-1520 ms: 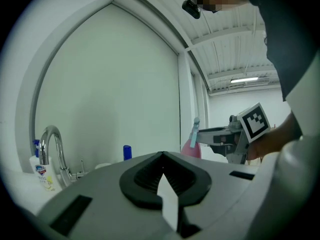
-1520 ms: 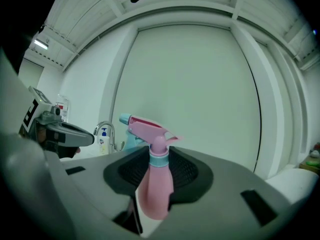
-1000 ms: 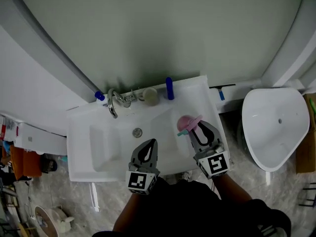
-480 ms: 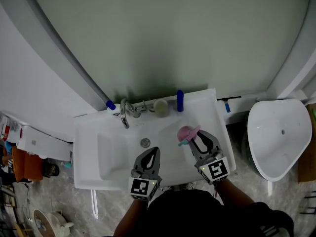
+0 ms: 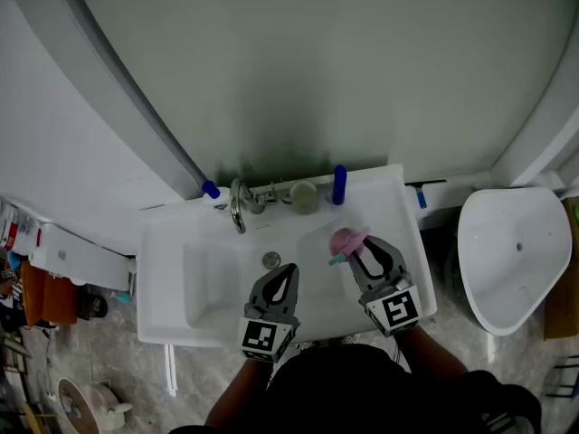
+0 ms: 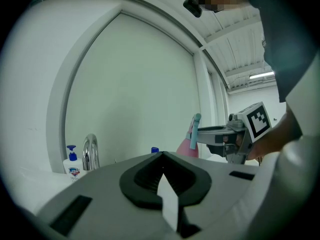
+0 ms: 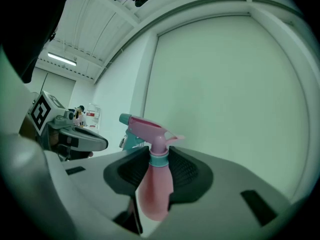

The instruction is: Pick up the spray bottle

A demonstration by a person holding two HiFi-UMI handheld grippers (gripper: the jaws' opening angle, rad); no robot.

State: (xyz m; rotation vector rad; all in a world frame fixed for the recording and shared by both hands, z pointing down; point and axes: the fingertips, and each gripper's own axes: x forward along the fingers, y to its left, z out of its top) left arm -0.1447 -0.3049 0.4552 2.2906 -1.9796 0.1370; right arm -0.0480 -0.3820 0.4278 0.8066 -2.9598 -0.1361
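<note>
A pink spray bottle [image 7: 155, 184] with a teal collar and nozzle stands upright between the jaws of my right gripper [image 7: 152, 194], which is shut on its body. From the head view the bottle [image 5: 344, 241] hangs over the right part of the white sink [image 5: 172, 242], at the tip of my right gripper [image 5: 362, 253]. My left gripper [image 5: 280, 283] hovers over the basin near the front edge, shut with nothing in it. In the left gripper view the jaws [image 6: 161, 176] meet, and the bottle [image 6: 189, 141] shows to the right.
A chrome tap [image 5: 239, 206], a blue-capped soap pump bottle [image 5: 213, 193], a round cup [image 5: 304, 196] and a blue bottle [image 5: 339, 184] line the sink's back ledge. A drain [image 5: 270, 259] sits mid-basin. A white toilet [image 5: 511, 251] stands to the right; a pale wall panel rises behind.
Both grippers and the held bottle have shifted a little toward the sink's front edge. The view has slid, so the sink sits lower and further right in the picture.
</note>
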